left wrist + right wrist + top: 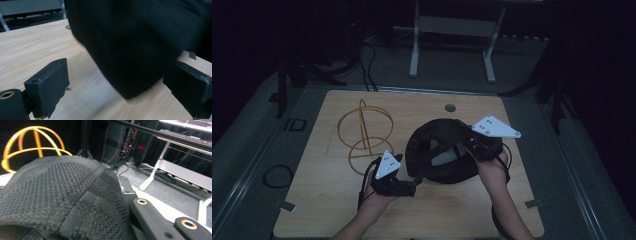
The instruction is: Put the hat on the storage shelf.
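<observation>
No brand, label or writing can be read on anything here; the black cap (439, 150) shows only its plain woven fabric, and the dim light hides finer marks.

In the high view the cap sits right of centre in the frame, over the wooden desk (332, 210), with its opening turned up toward the camera and its pale lining showing inside. Its long axis runs roughly from the lower left to the upper right of the frame, the darker stiff part arching across its upper edge. Whether the crown rests on the desk or hangs just above it I cannot tell.

The right gripper (479, 145) is at the cap's right edge, in the centre-right of the frame, its jaws closed on the cap's rim. In the right gripper view the textured mesh crown (62, 202) covers the lower left, pressed right against the jaw hardware at lower right.

The left gripper (409, 186) lies at the lower centre of the high view, just beside the cap's lower-left edge. In the left gripper view its jaws stand wide apart at the lower left and lower right corners, pads free of the fabric; the cap's dark body (130, 47) hangs ahead of and between them, above the desk.

A yellow wire stand (364, 135) stands left of centre, apart from the cap.
</observation>
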The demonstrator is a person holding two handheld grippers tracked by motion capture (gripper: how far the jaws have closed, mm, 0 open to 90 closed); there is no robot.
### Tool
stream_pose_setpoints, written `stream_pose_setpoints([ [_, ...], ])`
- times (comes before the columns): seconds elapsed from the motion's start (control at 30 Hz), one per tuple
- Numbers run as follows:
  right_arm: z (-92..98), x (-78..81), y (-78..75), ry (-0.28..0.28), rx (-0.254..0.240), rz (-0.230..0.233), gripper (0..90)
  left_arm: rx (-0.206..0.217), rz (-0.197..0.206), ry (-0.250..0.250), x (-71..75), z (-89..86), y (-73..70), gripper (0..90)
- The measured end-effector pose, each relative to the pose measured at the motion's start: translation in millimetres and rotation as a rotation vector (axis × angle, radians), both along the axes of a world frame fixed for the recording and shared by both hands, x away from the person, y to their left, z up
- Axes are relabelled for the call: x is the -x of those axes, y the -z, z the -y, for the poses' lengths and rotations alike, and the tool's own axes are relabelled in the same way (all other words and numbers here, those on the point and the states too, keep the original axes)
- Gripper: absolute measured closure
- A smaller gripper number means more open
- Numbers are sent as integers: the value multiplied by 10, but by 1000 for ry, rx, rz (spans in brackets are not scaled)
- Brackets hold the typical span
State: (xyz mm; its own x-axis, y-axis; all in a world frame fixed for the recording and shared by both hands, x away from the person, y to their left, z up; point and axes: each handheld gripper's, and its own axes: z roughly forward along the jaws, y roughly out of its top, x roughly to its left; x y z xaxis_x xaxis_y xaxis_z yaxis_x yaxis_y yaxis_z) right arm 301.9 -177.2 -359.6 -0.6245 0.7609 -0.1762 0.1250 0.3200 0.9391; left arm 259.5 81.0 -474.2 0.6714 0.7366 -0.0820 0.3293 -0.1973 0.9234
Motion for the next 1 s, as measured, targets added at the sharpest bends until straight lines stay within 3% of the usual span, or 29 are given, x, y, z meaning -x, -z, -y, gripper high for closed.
stream_pose_setpoints([
  [0.17, -26, 73, -13, -57, 15, 7, 897, 19, 17, -5, -85, 25, -36, 175],
  [0.33, -17, 92, 19, -57, 26, 12, 897, 40, 32, -34, -154, 40, -40, 347],
  [0.43, 7, 95, 57, -52, 20, 8, 897, 69, 27, -57, -205, 36, -56, 509],
  [0.63, 18, 130, 127, -54, 26, 0, 897, 33, 44, -108, -237, 56, -106, 868],
  [1.0, 134, 251, 292, -59, -27, -16, 876, -32, 81, -122, -192, 107, -231, 900],
])
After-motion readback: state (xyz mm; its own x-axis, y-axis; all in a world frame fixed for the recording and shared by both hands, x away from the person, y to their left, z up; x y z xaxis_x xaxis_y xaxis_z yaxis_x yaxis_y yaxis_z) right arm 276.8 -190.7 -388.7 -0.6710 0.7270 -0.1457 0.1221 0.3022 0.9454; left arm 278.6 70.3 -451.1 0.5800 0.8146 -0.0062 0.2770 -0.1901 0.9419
